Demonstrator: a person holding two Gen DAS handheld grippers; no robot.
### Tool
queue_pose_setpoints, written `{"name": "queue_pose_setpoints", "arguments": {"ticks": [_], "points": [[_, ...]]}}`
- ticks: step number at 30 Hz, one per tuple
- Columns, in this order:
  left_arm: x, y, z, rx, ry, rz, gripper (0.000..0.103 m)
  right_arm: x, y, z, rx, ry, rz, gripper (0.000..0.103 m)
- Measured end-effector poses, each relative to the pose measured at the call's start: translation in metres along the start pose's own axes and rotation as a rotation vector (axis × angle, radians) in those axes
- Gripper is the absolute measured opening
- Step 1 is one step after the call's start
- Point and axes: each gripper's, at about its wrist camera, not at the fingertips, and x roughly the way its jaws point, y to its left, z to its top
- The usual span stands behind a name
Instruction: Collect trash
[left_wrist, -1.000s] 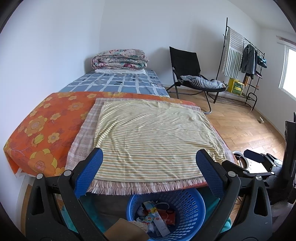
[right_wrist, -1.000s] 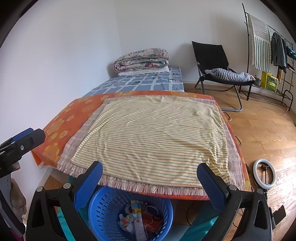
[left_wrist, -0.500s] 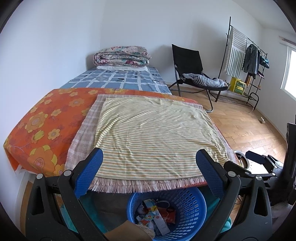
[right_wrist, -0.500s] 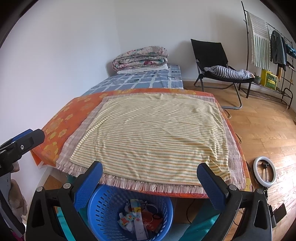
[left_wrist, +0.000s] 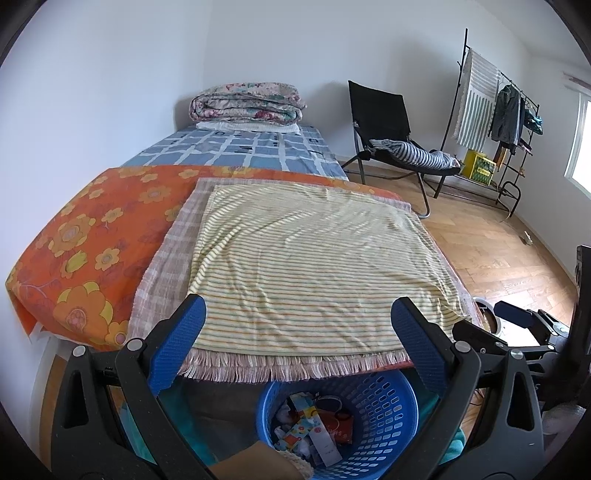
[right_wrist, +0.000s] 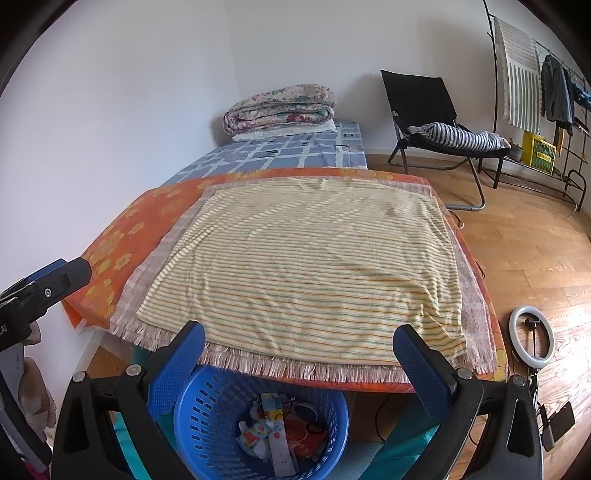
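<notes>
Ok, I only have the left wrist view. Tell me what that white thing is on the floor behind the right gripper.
Observer: A ring light, a full white circle lying flat on the wood floor beside the bed's near right corner.
Operator: Check it for attachments.
Observer: A small black fitting sits inside the circle near its top.
Operator: Report the right gripper's state.
Observer: The right gripper is open with nothing between its fingers.
Operator: Say what's under it.
Observer: The blue basket, with wrappers and packets in its bottom.
</notes>
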Motion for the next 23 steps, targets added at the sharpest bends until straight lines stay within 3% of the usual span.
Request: {"name": "queue_pose_setpoints", "arguments": {"ticks": [23], "points": [[0.036, 0.007, 0.002, 0.006, 0.035, 0.021, 0.102, 0.03, -0.011, 0.0, 0.034, 0.05, -0.003, 0.103]]}}
